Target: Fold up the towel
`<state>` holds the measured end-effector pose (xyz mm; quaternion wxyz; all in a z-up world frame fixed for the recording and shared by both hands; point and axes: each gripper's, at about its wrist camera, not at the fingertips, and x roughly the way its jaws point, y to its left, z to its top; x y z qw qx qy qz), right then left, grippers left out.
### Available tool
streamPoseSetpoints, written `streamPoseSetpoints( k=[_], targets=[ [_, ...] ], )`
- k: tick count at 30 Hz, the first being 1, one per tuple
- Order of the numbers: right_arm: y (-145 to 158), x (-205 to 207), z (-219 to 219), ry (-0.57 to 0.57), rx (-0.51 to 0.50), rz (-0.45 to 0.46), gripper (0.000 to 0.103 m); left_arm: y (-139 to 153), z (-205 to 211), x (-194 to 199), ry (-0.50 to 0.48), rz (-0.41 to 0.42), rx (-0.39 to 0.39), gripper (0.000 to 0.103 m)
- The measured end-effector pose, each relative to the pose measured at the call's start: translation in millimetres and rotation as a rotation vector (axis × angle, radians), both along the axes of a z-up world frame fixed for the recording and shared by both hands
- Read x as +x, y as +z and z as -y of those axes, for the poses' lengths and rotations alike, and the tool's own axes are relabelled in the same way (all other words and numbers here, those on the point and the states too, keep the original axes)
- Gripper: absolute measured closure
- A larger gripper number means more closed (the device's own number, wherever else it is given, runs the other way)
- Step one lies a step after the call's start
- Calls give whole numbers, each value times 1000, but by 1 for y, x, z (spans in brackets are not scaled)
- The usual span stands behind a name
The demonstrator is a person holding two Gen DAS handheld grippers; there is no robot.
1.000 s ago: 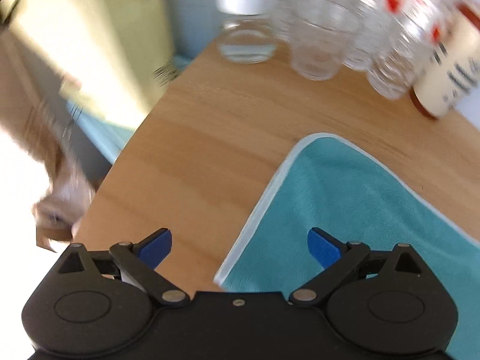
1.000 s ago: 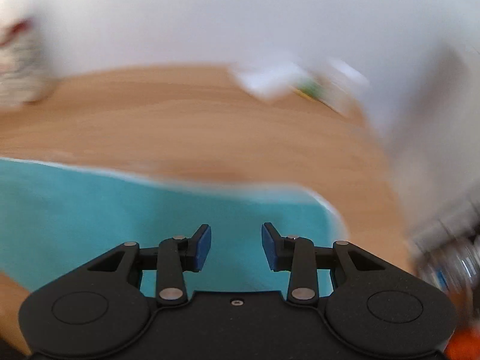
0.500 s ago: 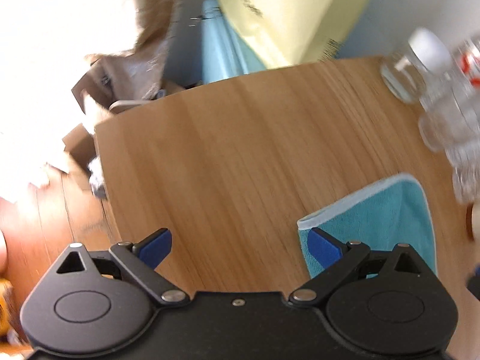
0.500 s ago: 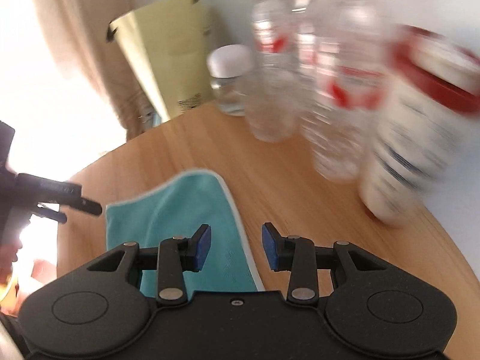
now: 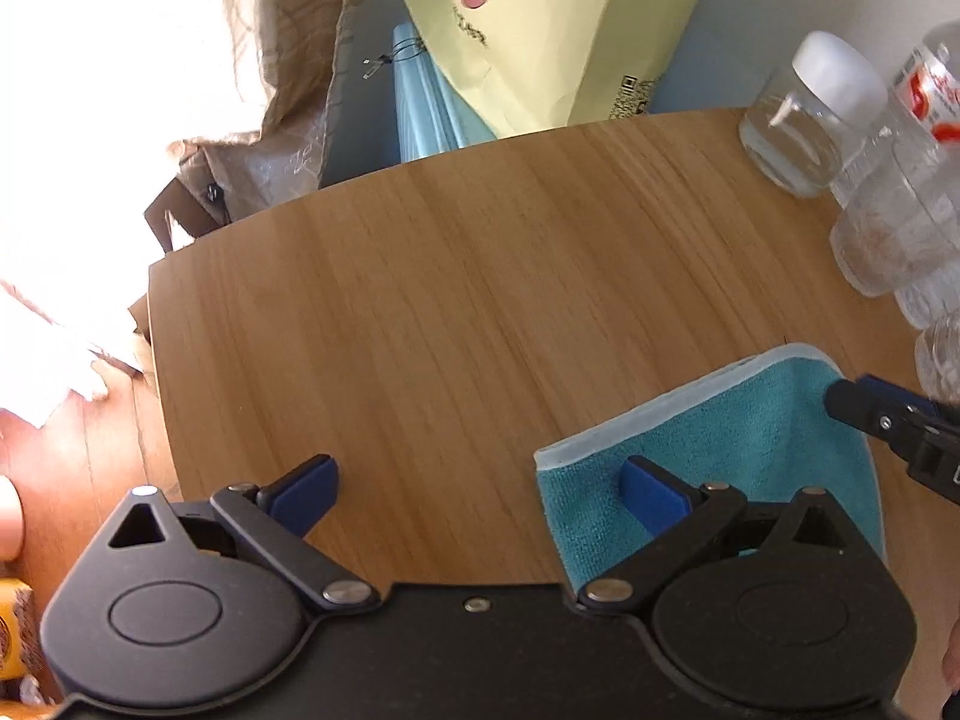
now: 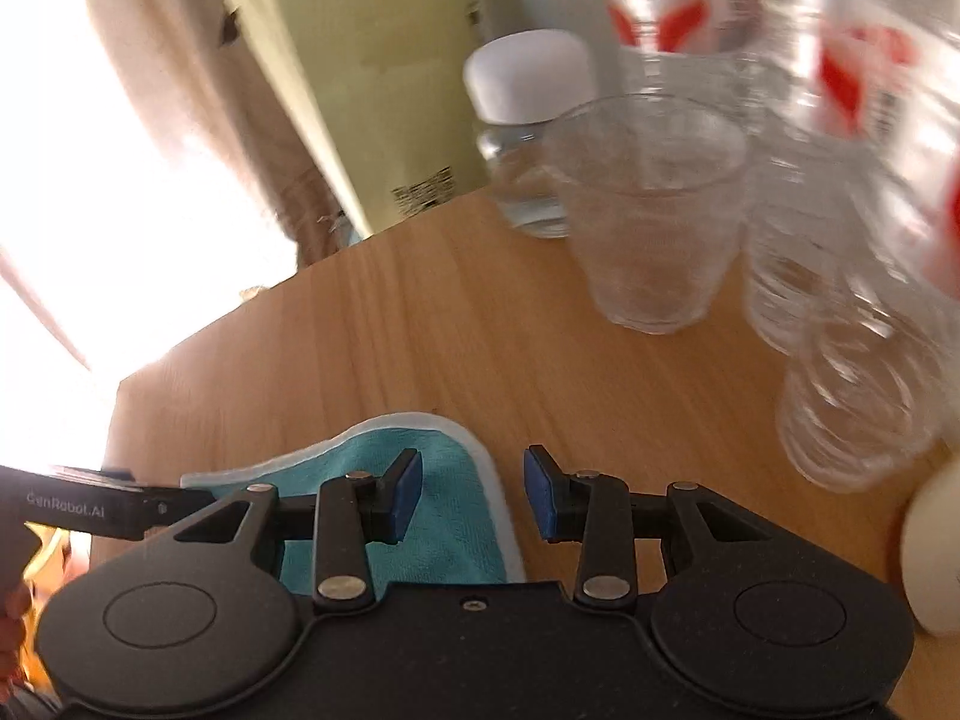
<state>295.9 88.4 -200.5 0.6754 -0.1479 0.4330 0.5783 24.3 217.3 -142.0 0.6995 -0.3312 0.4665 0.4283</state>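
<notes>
A teal towel [image 5: 732,444] with a pale border lies flat on the wooden table [image 5: 480,300]. My left gripper [image 5: 480,492] is open wide at the towel's near-left corner, its right finger over the cloth and its left finger over bare wood. In the right wrist view the towel [image 6: 372,450] shows its rounded far corner. My right gripper [image 6: 471,495] is open, and the towel's bordered edge runs through the gap between its fingers. Each gripper shows in the other's view: the right gripper [image 5: 888,420] over the far corner, the left gripper [image 6: 90,504] at the left edge.
A clear glass cup [image 6: 648,210], a white-lidded jar [image 6: 528,120] and several plastic bottles [image 6: 840,180] crowd the table just beyond the towel. A white container [image 6: 930,552] stands at the right. A yellow paper bag [image 5: 570,30] sits behind the table. The table edge [image 5: 156,360] is at left.
Both views have swung round. The right gripper has come closer to the towel's far corner and the cups, and now shows in the left view. The left gripper holds at the near corner.
</notes>
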Motion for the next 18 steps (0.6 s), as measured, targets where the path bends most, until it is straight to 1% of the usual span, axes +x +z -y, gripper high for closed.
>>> streamPoseSetpoints(
  k=[2,3,4,5,7,9,10,11,12,13,15,16,17,18],
  targets=[
    [-1,-2,-7,30,8,1,62,0,0,4,-13,5,2,2],
    [-1,-3,-9,39,4,4,67,-1,-1,6,-18,5,2,3],
    [-1,-4,-12,50,-2,9,93,0,-1,8,-23,-2,9,7],
    [-1,-6,-15,74,-16,18,97,1,-1,11,-30,-8,26,15],
    [-1,-11,-19,114,-37,31,97,4,1,13,-46,12,38,28],
    [-1,-9,-21,118,-42,24,97,7,2,14,-58,62,24,42],
    [-1,-7,-20,113,-40,16,97,7,3,16,-70,67,25,47],
    [0,-6,-20,109,-39,8,97,8,5,19,-87,71,29,59],
    [1,-5,-19,107,-33,1,98,8,7,21,-98,75,29,76],
    [3,-5,-16,107,-22,-4,98,8,8,23,-102,80,24,80],
    [10,-6,-11,108,-2,-5,98,8,10,25,-105,85,24,84],
    [13,-7,-9,106,8,-7,98,10,10,25,-106,97,25,85],
    [16,-6,-7,102,20,-11,98,11,11,24,-108,117,23,88],
    [19,-6,-5,97,30,-14,98,13,11,23,-107,136,21,89]
  ],
)
